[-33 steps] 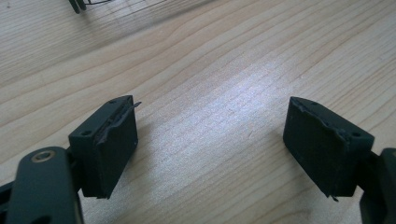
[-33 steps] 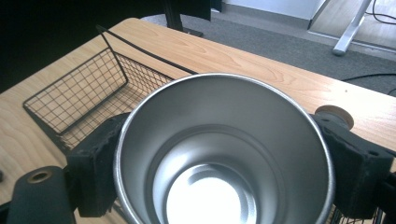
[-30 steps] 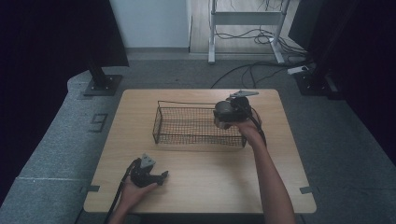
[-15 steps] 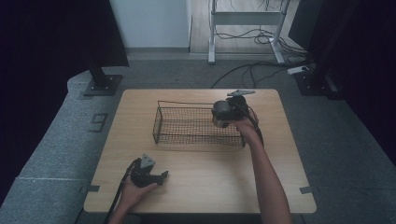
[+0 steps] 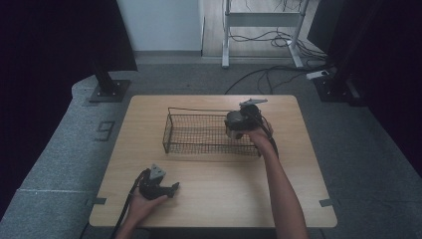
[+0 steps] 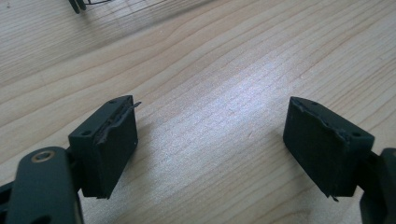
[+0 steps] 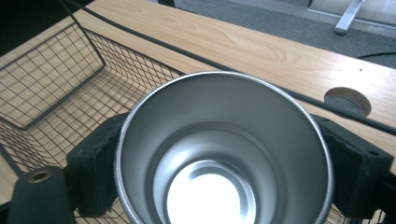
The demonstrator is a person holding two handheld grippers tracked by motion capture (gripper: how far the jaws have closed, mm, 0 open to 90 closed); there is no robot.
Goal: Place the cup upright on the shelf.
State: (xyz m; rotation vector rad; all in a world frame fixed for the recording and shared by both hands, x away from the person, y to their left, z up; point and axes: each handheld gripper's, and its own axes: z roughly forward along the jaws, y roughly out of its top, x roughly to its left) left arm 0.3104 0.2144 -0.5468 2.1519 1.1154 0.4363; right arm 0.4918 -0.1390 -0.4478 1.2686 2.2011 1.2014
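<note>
From the high view, the right gripper (image 5: 238, 122) hung over the right end of the wire basket (image 5: 199, 133) on the worktop (image 5: 214, 199), while the left gripper (image 5: 158, 185) rested near the front left corner.

In the left gripper view, its jaws stood released, wide apart, with bare wood between them.

In the right gripper view, the jaws grasped a metal cup (image 7: 224, 154) by its sides, mouth toward the camera, above the basket's mesh.
</note>
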